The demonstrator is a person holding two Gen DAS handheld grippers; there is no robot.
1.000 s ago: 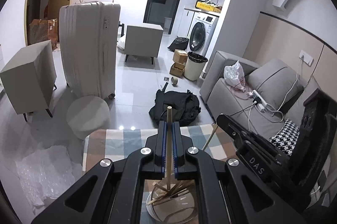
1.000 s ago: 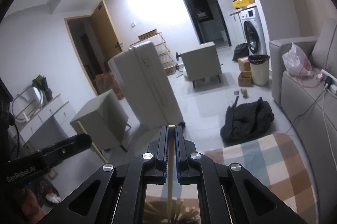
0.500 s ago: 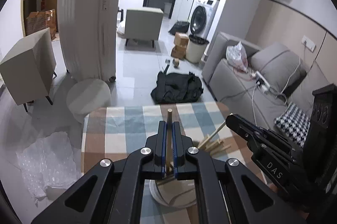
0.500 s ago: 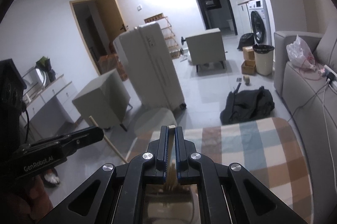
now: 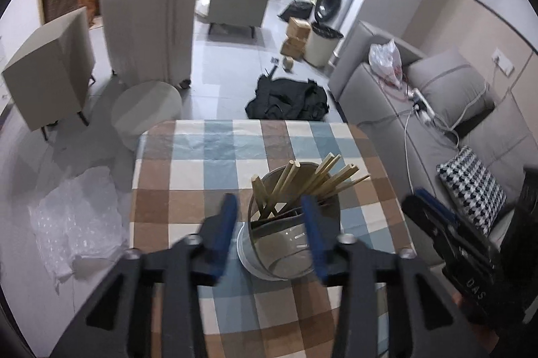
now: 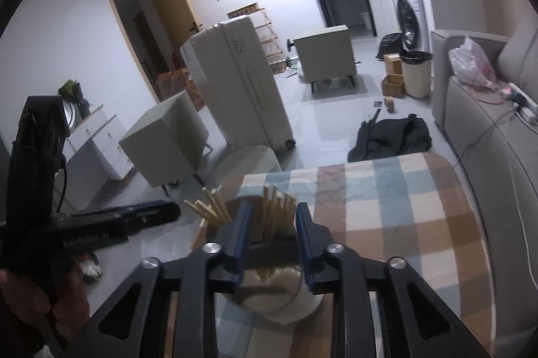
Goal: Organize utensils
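The round white utensil holder with a dark inner divider (image 5: pixel 285 243) stands on the table covered by a blue, brown and cream checked cloth (image 5: pixel 208 169), near its front middle. Pale wooden chopsticks (image 5: pixel 316 179) stand bunched inside the holder, leaning out toward 1 o'clock in the left wrist view.

The left gripper (image 5: pixel 269 223), black with blue pads, hangs over the holder's rim. Its jaws are opening and stand moderately wide; no chopstick is pinched between them, and the pads touch nothing.

The right gripper (image 6: pixel 271 230), same build, hangs over the same holder (image 6: pixel 285 287) from the other side. Its jaws are also opening, at a narrower gap. Chopsticks (image 6: pixel 277 210) rise in the space between the pads, but the pads do not press on them.

At 9 o'clock in the right wrist view, the left gripper shows again (image 6: pixel 141 216).
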